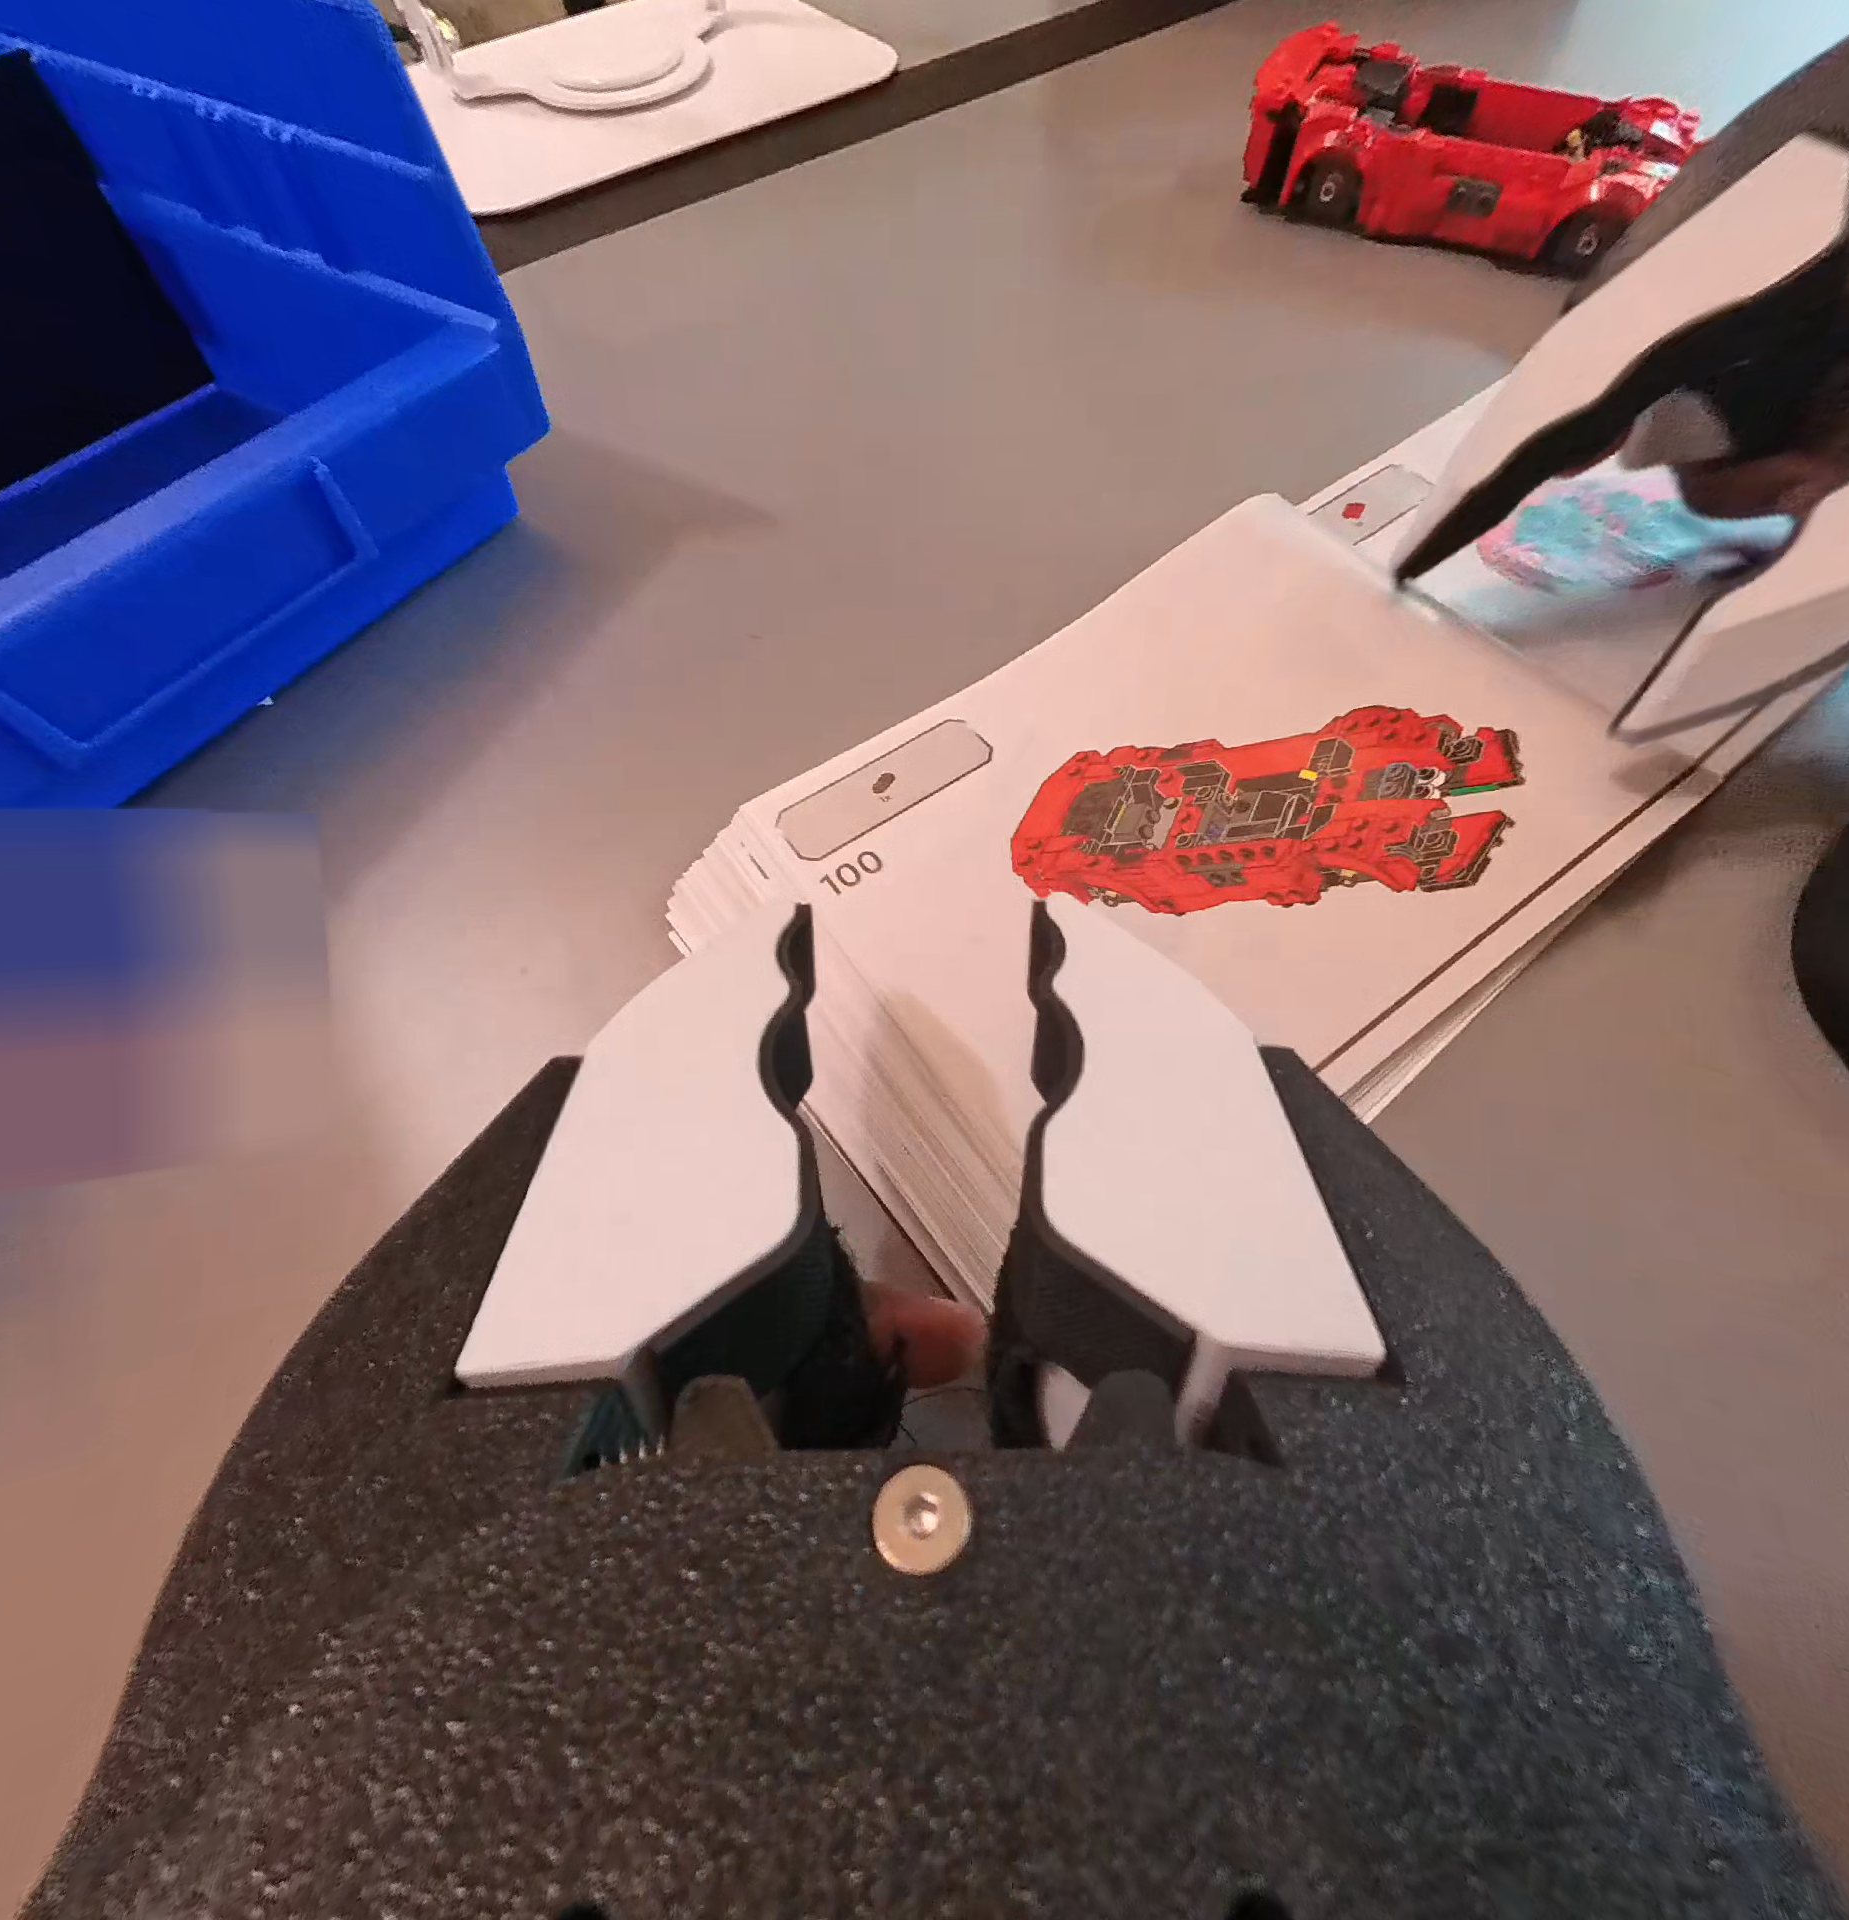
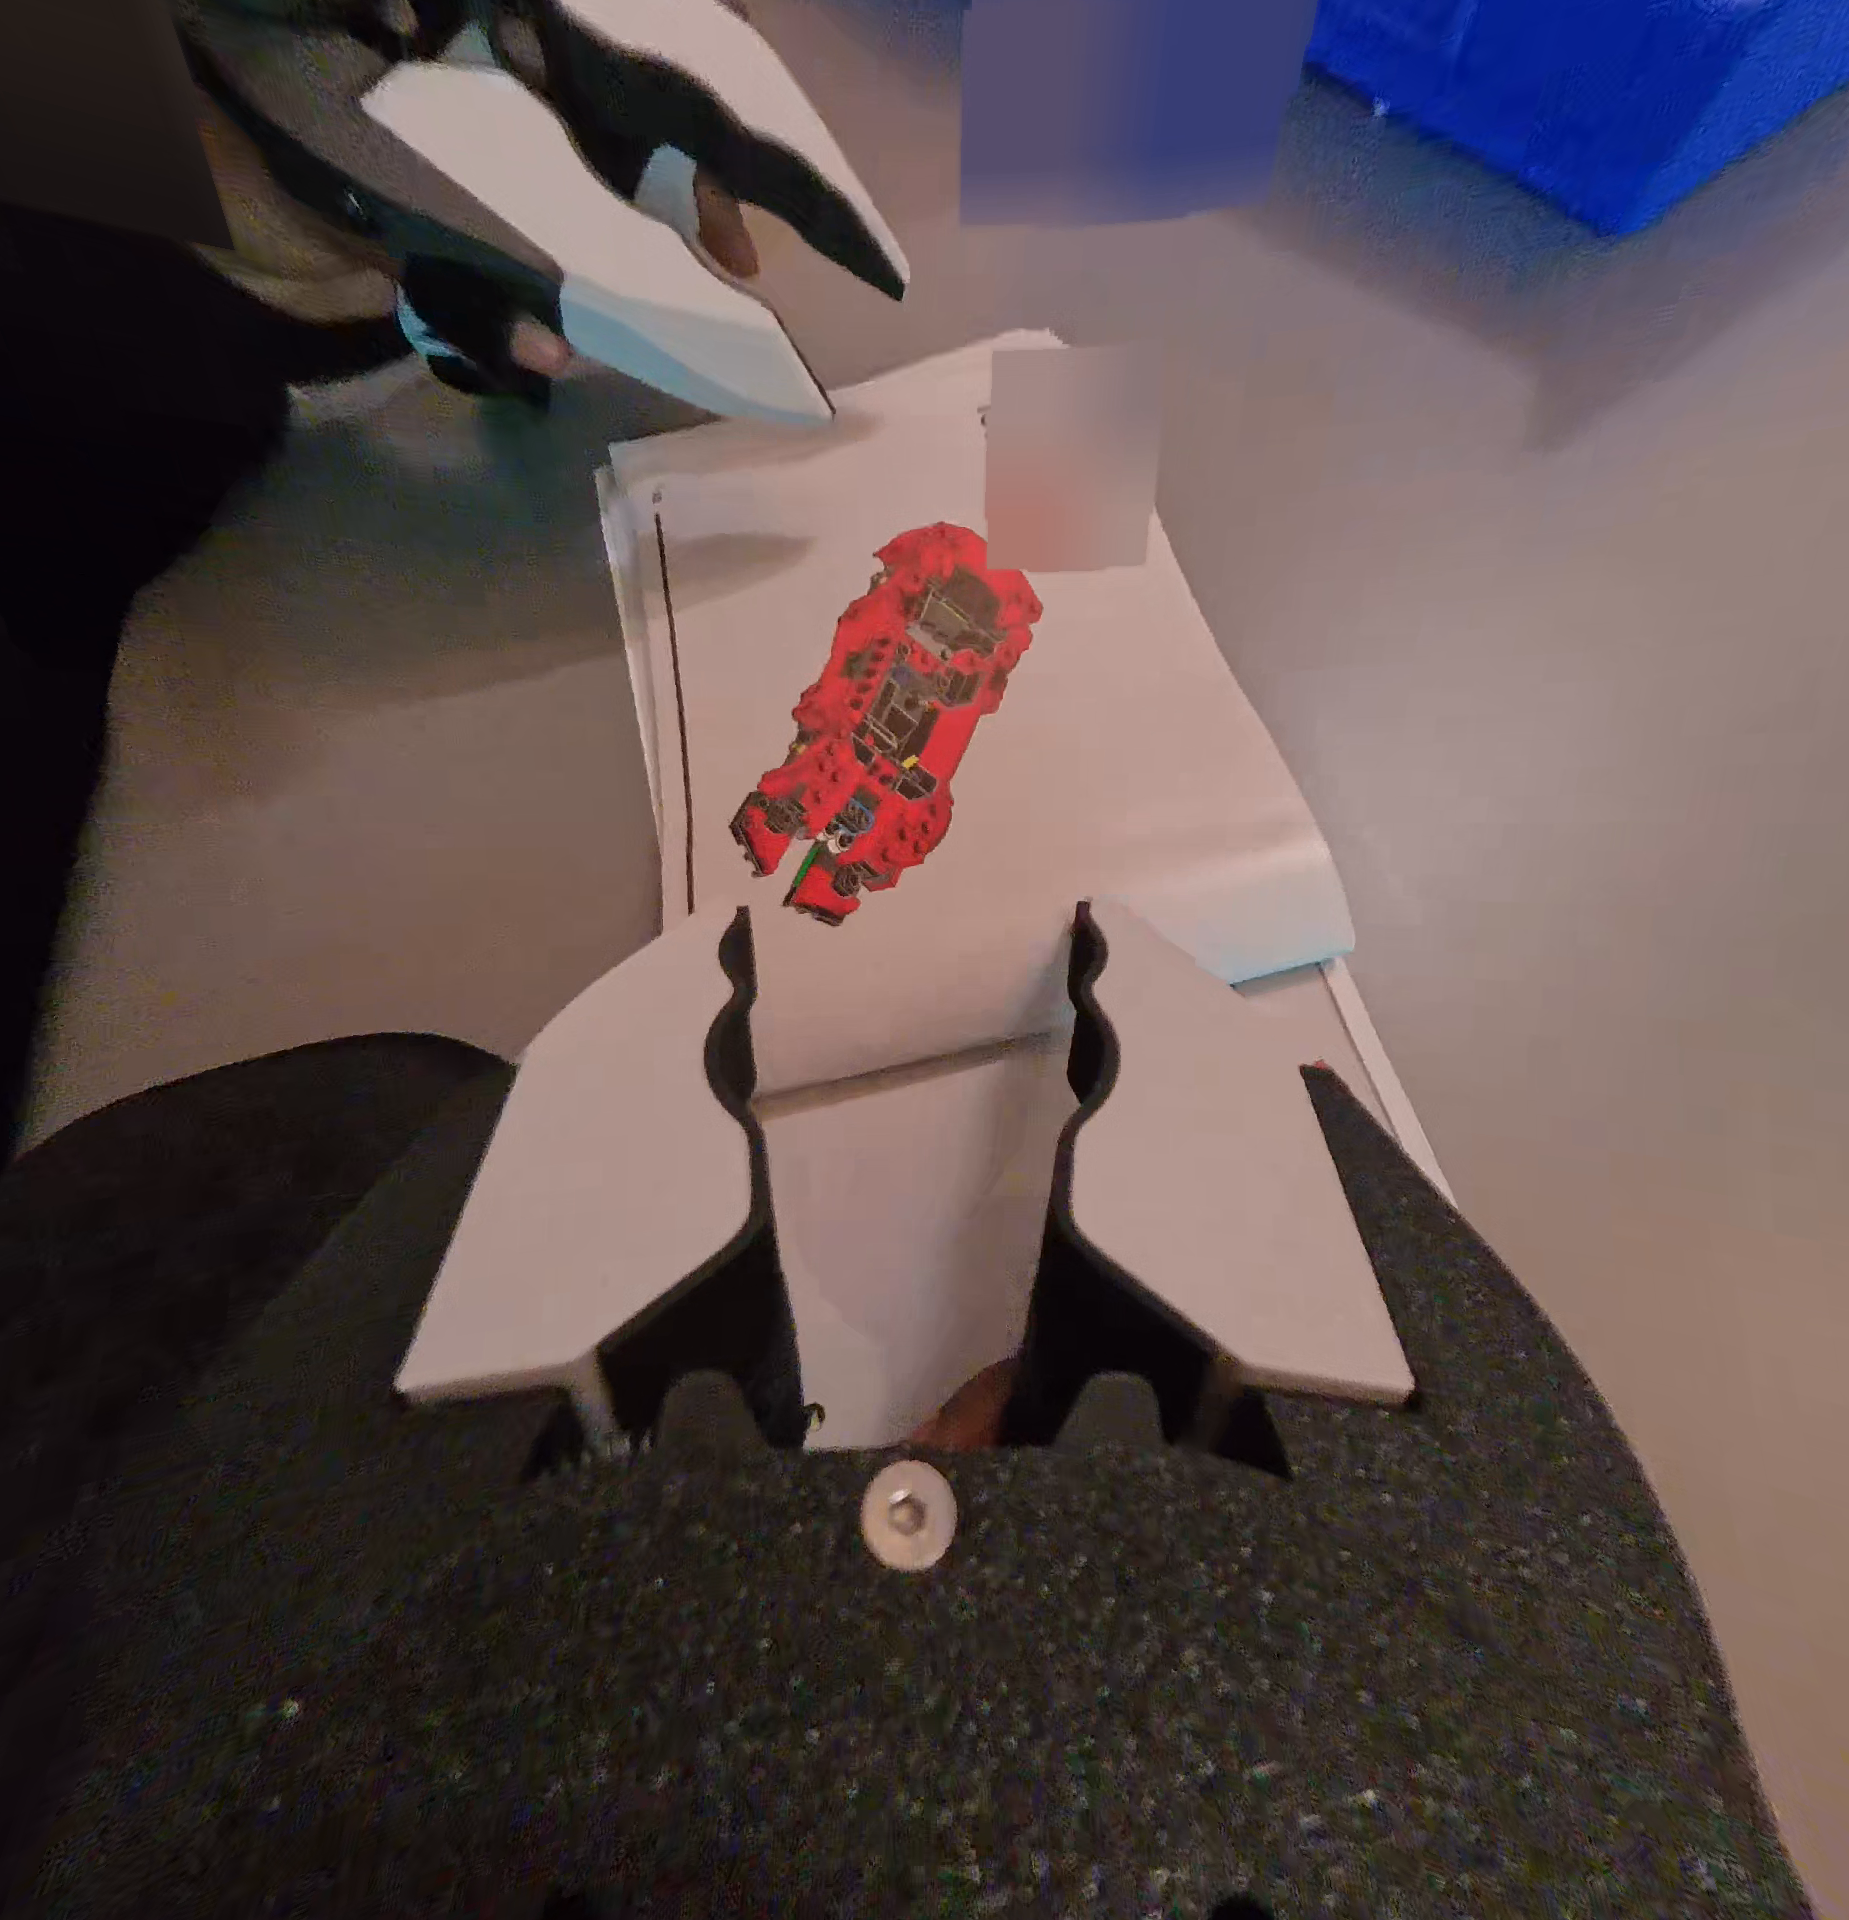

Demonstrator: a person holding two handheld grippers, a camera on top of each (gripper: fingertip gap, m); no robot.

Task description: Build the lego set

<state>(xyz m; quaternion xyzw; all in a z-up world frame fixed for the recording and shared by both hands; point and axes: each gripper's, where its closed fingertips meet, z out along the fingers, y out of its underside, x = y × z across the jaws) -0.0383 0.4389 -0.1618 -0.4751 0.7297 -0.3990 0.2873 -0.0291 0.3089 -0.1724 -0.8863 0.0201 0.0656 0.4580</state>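
Blue bin (image 1: 245, 416) at far left of worktop (image 1: 899, 416), interior dark, contents not discernible; left claw (image 1: 920, 914) parted, empty, over instruction booklet's (image 1: 1159, 675) near corner; right claw (image 2: 909, 914) parted, empty, over booklet's opposite end; red lego car (image 1: 1460, 145) well beyond, far right.

Red lego car (image 1: 1460, 145), part-built, upright on grey table. Instruction booklet (image 1: 1190, 717) open flat nearby, showing red car drawing.

Left tongs (image 1: 922, 914) open over instr. booklet (image 1: 1211, 644), right tongs (image 1: 1512, 644) at far pg, red lego car (image 1: 1460, 145) behind, blue bin (image 1: 255, 416) left
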